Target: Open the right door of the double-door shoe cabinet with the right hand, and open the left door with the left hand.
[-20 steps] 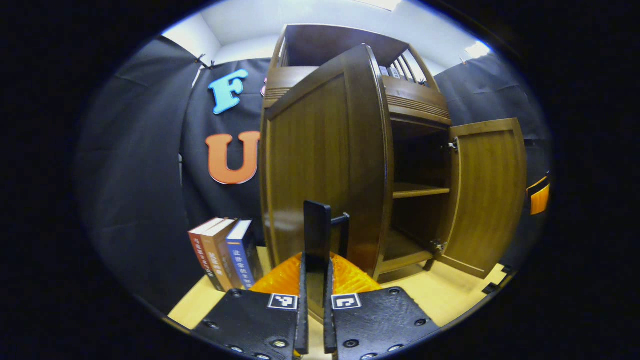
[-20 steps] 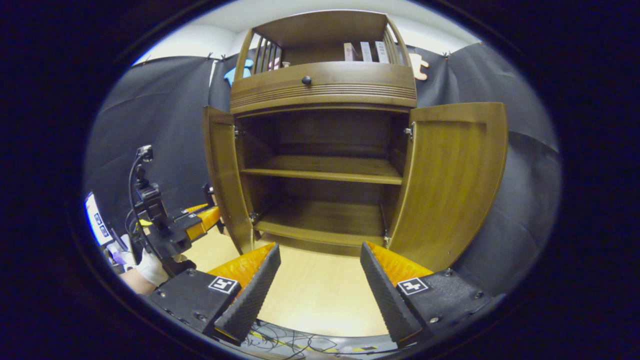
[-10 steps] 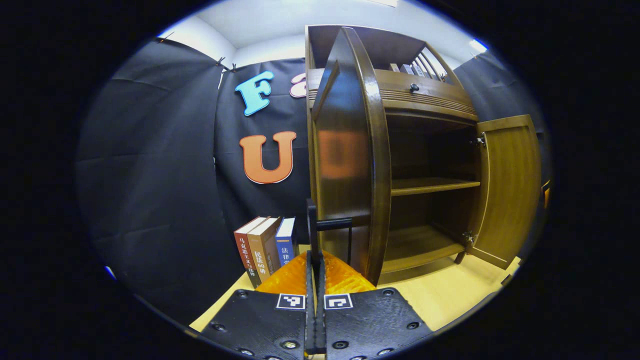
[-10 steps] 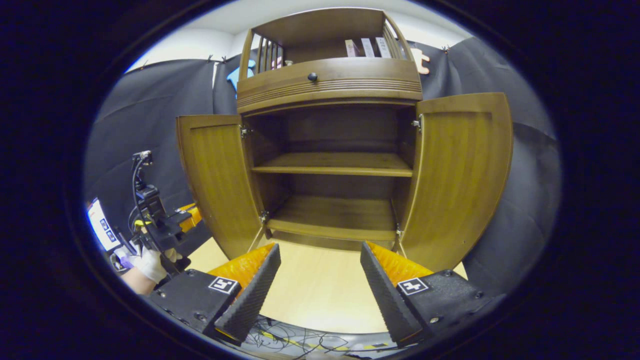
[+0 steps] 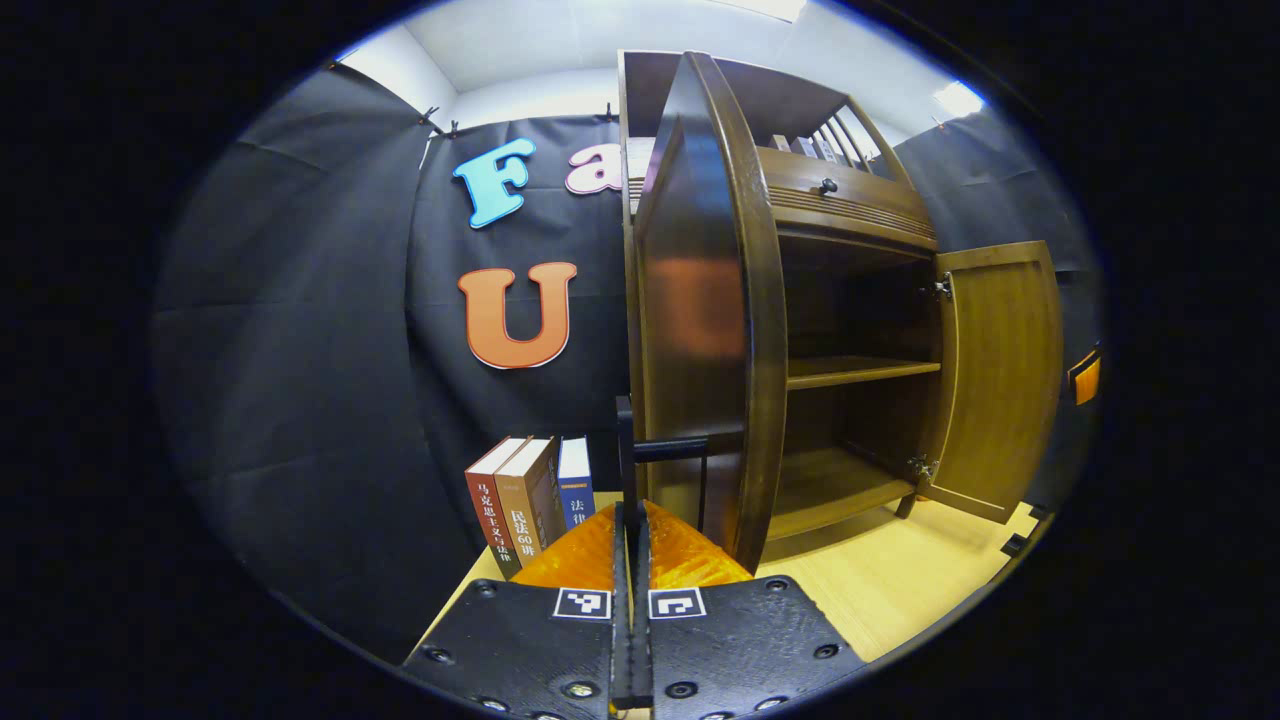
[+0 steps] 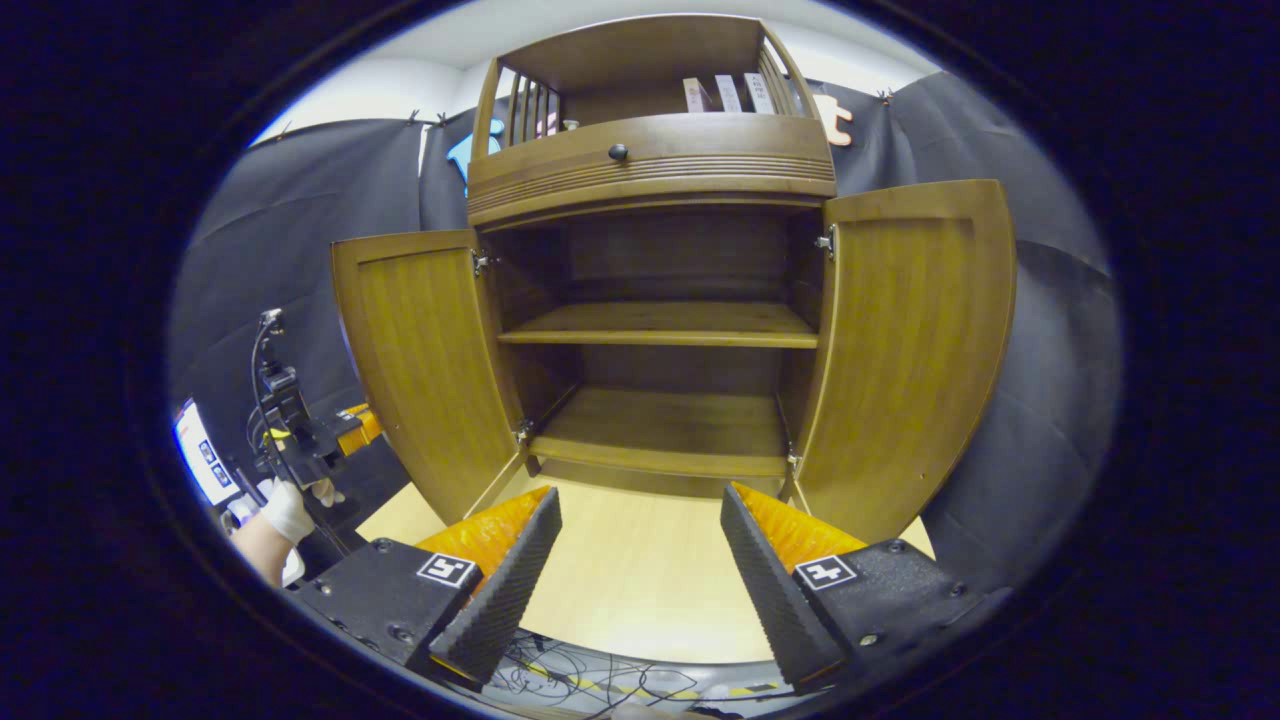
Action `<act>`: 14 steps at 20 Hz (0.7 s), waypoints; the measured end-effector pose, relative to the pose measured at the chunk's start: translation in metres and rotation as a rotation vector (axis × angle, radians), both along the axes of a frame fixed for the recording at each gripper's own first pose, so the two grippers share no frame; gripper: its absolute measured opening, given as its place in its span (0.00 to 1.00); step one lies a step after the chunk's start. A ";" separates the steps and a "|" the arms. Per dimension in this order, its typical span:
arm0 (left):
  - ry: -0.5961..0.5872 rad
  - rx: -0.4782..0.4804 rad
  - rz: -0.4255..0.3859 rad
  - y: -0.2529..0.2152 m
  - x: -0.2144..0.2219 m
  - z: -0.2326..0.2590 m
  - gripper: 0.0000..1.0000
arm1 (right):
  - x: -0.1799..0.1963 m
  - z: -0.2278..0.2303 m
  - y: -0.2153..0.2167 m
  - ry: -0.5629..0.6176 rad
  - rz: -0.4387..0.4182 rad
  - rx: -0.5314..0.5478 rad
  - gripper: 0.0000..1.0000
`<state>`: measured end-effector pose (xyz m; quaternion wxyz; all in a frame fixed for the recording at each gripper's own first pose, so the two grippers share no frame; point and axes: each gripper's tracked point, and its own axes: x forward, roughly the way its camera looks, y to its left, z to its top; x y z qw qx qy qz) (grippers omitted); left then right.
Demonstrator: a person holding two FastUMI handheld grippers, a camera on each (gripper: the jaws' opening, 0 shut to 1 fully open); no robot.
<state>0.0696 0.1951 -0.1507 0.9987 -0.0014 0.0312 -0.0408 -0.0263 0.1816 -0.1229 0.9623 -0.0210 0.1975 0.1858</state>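
Observation:
The brown shoe cabinet (image 6: pixel 650 165) stands with both doors swung out. In the right gripper view its left door (image 6: pixel 425 360) and right door (image 6: pixel 910 340) flank the bare shelves (image 6: pixel 660 325). In the left gripper view the left door (image 5: pixel 700 300) is seen nearly edge-on, close ahead. My left gripper (image 5: pixel 630 530) is shut on that door's thin black handle (image 5: pixel 670 447). Farther off, the left gripper (image 6: pixel 345 432) sits beside the left door's outer edge, held by a gloved hand (image 6: pixel 285 505). My right gripper (image 6: pixel 640 560) hangs open before the cabinet, holding nothing.
Three books (image 5: pixel 525 500) stand on the pale wooden floor (image 5: pixel 900 580) left of the cabinet, against the black cloth. A drawer with a dark knob (image 6: pixel 618 152) runs above the doors, and books (image 6: pixel 725 95) stand on top. Cables (image 6: pixel 560 675) lie below the right gripper.
The left door has swung farther outward, drawn by my left gripper, which moved leftward with it. The right door and the open right gripper have hardly moved.

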 end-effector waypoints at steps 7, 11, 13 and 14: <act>0.010 0.009 -0.089 0.018 0.003 -0.001 0.00 | -0.006 0.002 -0.003 -0.012 0.011 -0.021 1.00; 0.041 0.002 -0.144 0.028 0.005 -0.003 0.00 | -0.008 0.002 -0.009 -0.013 0.005 -0.027 1.00; 0.060 0.008 -0.181 0.030 0.007 -0.004 0.00 | -0.009 0.003 -0.010 -0.012 0.008 -0.031 1.00; 0.073 0.010 -0.203 0.032 0.007 -0.005 0.01 | -0.009 0.003 -0.010 -0.013 0.009 -0.034 1.00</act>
